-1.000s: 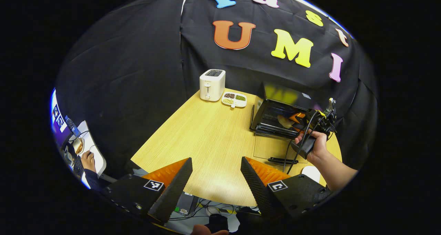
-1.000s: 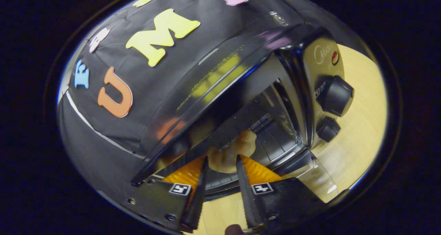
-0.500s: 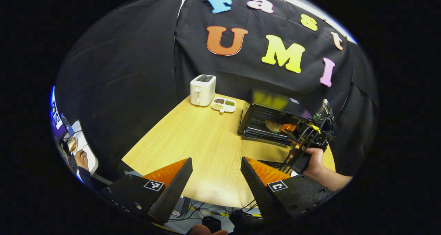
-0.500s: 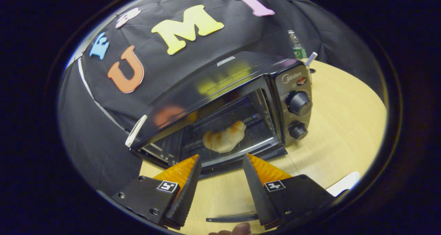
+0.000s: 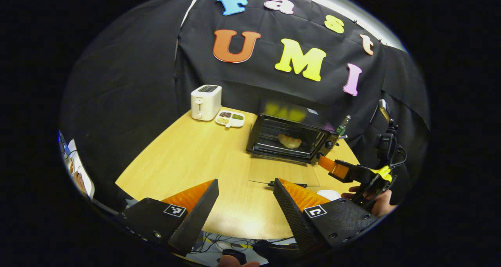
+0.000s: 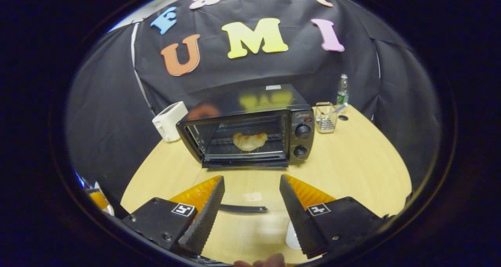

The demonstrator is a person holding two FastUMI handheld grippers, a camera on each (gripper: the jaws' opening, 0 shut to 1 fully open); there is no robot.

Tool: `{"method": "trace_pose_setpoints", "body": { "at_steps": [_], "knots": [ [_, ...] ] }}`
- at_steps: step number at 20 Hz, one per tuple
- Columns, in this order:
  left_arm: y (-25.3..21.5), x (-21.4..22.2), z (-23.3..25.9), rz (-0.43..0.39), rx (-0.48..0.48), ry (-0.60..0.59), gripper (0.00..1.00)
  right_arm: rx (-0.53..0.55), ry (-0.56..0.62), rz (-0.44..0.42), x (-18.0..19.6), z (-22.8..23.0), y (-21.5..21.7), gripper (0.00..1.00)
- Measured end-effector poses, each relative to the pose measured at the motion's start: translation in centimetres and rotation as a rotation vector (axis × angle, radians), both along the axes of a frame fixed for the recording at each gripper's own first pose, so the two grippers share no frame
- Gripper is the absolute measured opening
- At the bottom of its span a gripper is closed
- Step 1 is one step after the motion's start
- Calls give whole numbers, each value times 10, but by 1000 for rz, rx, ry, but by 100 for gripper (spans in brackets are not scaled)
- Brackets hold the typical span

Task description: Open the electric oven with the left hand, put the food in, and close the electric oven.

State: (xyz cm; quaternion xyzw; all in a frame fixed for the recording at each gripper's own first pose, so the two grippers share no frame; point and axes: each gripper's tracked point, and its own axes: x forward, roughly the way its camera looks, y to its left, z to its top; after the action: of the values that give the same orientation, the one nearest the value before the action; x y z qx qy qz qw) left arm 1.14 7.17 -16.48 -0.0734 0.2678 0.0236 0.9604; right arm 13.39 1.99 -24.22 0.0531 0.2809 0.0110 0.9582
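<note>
The black electric oven (image 6: 250,132) (image 5: 291,136) stands on the wooden table with its glass door (image 6: 244,194) (image 5: 283,171) folded down flat in front. A pale croissant (image 6: 249,141) (image 5: 289,141) lies on the rack inside. My right gripper (image 6: 250,204) is open and empty, well back from the oven over the lowered door. In the left gripper view the right gripper (image 5: 332,167) appears at the right edge, held by a hand (image 5: 379,204). My left gripper (image 5: 244,204) is open and empty, above the table's near edge, left of the oven.
A white toaster (image 5: 205,101) (image 6: 169,121) and a divided snack dish (image 5: 230,118) sit at the table's back left. A clear container (image 6: 325,117) and a bottle (image 6: 342,89) stand right of the oven. A white object (image 5: 328,194) lies near the front edge.
The right gripper let go of the croissant inside the oven and drew back and away. The left gripper has pulled back and turned, so the oven appears farther off.
</note>
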Motion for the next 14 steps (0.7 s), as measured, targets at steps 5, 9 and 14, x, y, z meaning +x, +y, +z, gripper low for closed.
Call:
{"method": "trace_pose_setpoints", "body": {
  "at_steps": [5,9,14],
  "knots": [
    [-41,23,-23,-121,0,-14,94,-32,24,-44,-51,21,-30,91],
    [-63,38,-56,-179,3,-15,94,-122,31,-119,-78,28,-68,93],
    [-97,51,-120,-238,1,79,94,-153,66,-189,-101,24,-97,94]
  ]
}}
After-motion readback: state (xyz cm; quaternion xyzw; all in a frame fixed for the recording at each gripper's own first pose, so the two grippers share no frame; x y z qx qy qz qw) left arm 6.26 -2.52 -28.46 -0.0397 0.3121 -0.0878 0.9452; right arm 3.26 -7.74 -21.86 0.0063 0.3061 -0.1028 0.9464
